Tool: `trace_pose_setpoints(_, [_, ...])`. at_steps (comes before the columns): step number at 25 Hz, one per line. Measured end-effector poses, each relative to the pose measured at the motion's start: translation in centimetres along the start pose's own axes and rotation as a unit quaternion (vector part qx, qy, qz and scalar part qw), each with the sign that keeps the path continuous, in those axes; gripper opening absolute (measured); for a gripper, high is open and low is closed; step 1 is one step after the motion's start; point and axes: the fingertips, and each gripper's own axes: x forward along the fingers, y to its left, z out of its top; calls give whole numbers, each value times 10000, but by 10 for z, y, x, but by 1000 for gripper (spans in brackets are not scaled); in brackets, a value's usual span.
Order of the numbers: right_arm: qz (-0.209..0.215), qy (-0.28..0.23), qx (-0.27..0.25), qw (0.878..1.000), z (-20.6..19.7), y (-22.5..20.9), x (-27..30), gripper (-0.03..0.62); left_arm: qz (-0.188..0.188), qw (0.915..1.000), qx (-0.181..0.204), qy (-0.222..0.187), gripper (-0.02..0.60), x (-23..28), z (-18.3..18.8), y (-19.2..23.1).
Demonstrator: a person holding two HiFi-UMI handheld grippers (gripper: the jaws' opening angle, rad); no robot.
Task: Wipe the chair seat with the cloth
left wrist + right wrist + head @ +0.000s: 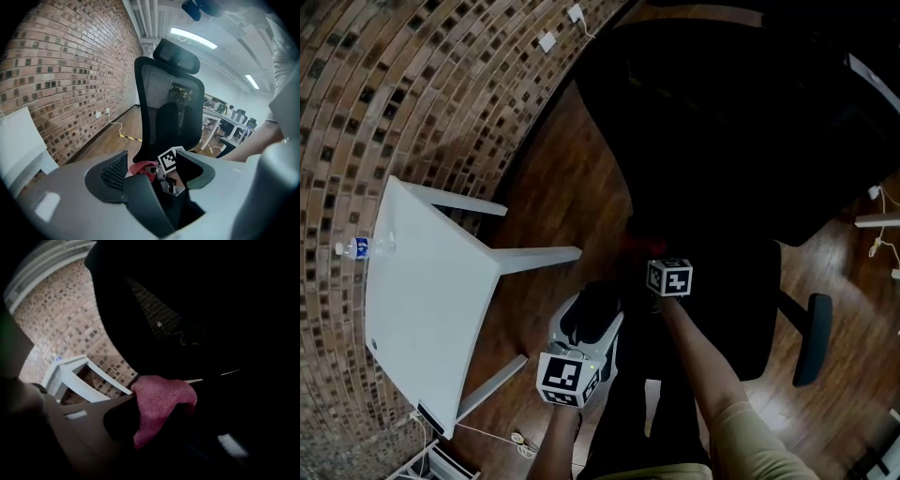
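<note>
The floor (pixel 553 197) is of dark brown wood boards and it runs up to a brick wall (pixel 412 84). On the floor stands a white surface (pixel 431 291) on thin white legs (pixel 534 255), close to this wall. A small clear bottle (pixel 354 248) with a blue label is at the edge of the surface, on the wall side. Beside the surface a black office chair (pixel 722 112) stands on the floor, and its chair seat (pixel 731 309) carries a red cloth (pixel 159 401). Thin white cables (pixel 879 246) lie on the floor at the right of the chair.
</note>
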Motion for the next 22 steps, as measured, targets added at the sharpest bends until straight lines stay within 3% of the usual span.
trace_pose_setpoints(3, [-1046, 351, -697, 9914, 1, -66, -17, 21, 50, 10000, -31, -5, 315, 8, 3, 6])
trace_pose_setpoints(5, [-1798, 625, -1161, 9748, -3, -124, -59, 20, -65, 10000, 12, 61, 315, 11, 3, 0])
trace_pose_setpoints(7, [-2637, 925, -1560, 9474, -8, -200, -119, 20, -217, 9996, 78, 138, 315, 15, 2, -8])
trace_pose_setpoints(10, [-3874, 1166, -1918, 8942, 8, -298, -220, 20, -389, 9991, 91, 120, 316, 21, 2, -18])
trace_pose_setpoints(12, [-4183, 1272, -1770, 8818, 13, -326, -252, 20, -439, 9990, 95, 90, 315, 24, 3, -23])
trace_pose_setpoints(14, [-4062, 1180, -1531, 8931, 14, -322, -249, 20, -442, 9990, 50, 59, 316, 29, 5, -25])
trace_pose_setpoints(16, [-3525, 944, -1404, 9204, 9, -283, -218, 20, -413, 9991, -12, 35, 314, 30, 7, -23])
trace_pose_setpoints(19, [-2233, 748, -1475, 9606, -22, -177, -140, 21, -350, 9994, -50, 33, 314, 26, 6, -18])
trace_pose_setpoints(22, [-990, 399, -1395, 9845, -40, -58, -69, 21, -333, 9994, -57, 52, 314, 17, 2, -18])
